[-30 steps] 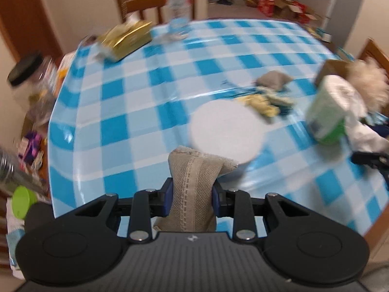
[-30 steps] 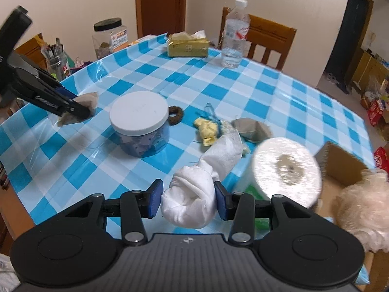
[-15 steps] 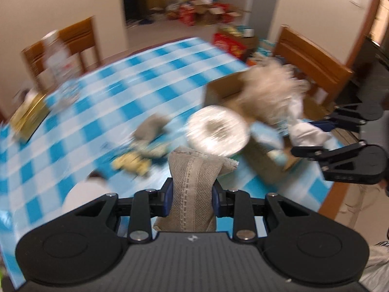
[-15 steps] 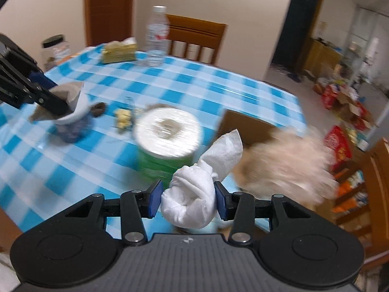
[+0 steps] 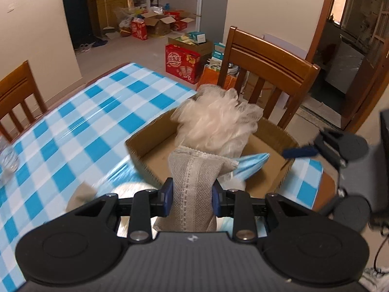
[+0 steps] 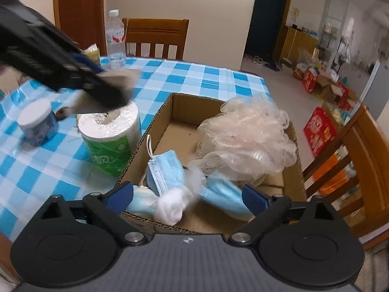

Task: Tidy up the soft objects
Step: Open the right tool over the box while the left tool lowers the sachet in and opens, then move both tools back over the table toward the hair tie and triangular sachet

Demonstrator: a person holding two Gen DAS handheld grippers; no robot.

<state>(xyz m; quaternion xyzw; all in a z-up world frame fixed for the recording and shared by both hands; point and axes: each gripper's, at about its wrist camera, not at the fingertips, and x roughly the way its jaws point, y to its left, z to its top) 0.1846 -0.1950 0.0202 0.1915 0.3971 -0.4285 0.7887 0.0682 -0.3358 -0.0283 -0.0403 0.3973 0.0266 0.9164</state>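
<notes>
My left gripper is shut on a beige stitched fabric pouch and holds it just short of the near wall of the cardboard box. It also shows blurred in the right wrist view, above the paper roll. My right gripper is open over the near edge of the box. The knotted white cloth lies below it inside the box, beside blue face masks and a pale mesh bath sponge.
A wrapped paper roll with a green label stands left of the box. A white-lidded jar, a water bottle and wooden chairs surround the blue checked table. Boxes sit on the floor beyond.
Both grippers swung right, to the box. My right gripper opened and the white cloth dropped into the box. My left gripper still holds the pouch.
</notes>
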